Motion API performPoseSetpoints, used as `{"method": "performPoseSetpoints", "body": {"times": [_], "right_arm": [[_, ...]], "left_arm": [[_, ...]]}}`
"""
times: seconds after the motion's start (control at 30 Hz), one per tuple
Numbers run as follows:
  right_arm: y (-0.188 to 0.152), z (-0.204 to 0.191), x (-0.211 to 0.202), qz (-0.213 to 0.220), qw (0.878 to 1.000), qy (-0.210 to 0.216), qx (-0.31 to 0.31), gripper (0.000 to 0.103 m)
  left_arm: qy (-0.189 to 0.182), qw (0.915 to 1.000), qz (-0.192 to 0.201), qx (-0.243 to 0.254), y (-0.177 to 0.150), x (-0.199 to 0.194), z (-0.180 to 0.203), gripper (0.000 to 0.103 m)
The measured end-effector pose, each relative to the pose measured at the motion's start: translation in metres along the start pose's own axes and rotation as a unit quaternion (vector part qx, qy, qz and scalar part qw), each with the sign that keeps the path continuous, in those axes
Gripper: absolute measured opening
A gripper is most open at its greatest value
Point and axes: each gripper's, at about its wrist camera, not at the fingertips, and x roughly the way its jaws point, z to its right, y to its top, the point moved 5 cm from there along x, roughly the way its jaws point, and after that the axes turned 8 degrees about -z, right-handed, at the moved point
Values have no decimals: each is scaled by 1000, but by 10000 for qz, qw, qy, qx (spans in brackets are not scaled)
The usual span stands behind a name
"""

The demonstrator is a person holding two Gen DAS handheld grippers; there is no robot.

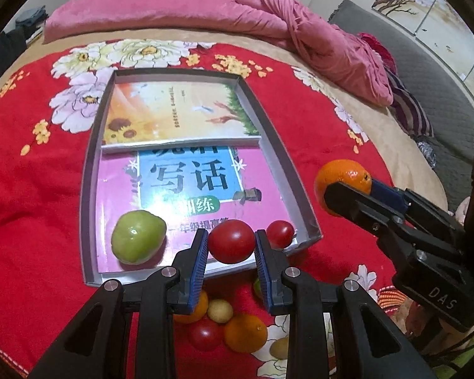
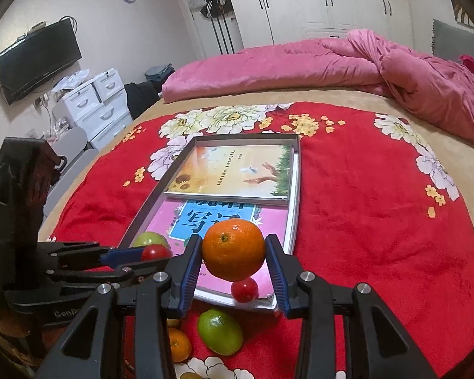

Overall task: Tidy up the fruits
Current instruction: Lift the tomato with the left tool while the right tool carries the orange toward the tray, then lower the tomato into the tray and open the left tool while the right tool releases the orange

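Fruits in transit: a round red tomato (image 1: 231, 241) is clamped between the left tongs' (image 1: 231, 252) blue pads, above the shallow grey cardboard tray's (image 1: 88, 170) near edge, for release beside the green one (image 1: 138, 241); the right tongs (image 2: 233, 255) likewise pinch a glossy orange (image 2: 233, 249), just right.

A black flat television (image 2: 38, 60) hung on the pale wall above white plastic drawers (image 2: 93, 101). White wardrobe doors (image 2: 325, 3) stood behind the bed, where a crumpled pink quilt (image 2: 331, 63) lay.
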Motion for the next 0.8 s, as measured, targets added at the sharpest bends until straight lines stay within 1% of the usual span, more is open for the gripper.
{"method": "performPoseSetpoints", "body": {"times": [0.23,0.53,0.8], "right_arm": [[2,-3,11,-64,9999,79,-33,41],[8,-8,28,-177,9997,117,-80,41],[9,-8,48,-387,9991,108,-119,41]], "left_arm": [[15,9999,-110,-7,-3,15,-3,30],[38,9999,-109,6,-1,23,-8,30],[61,9999,-154,11,-1,28,-13,30]]}}
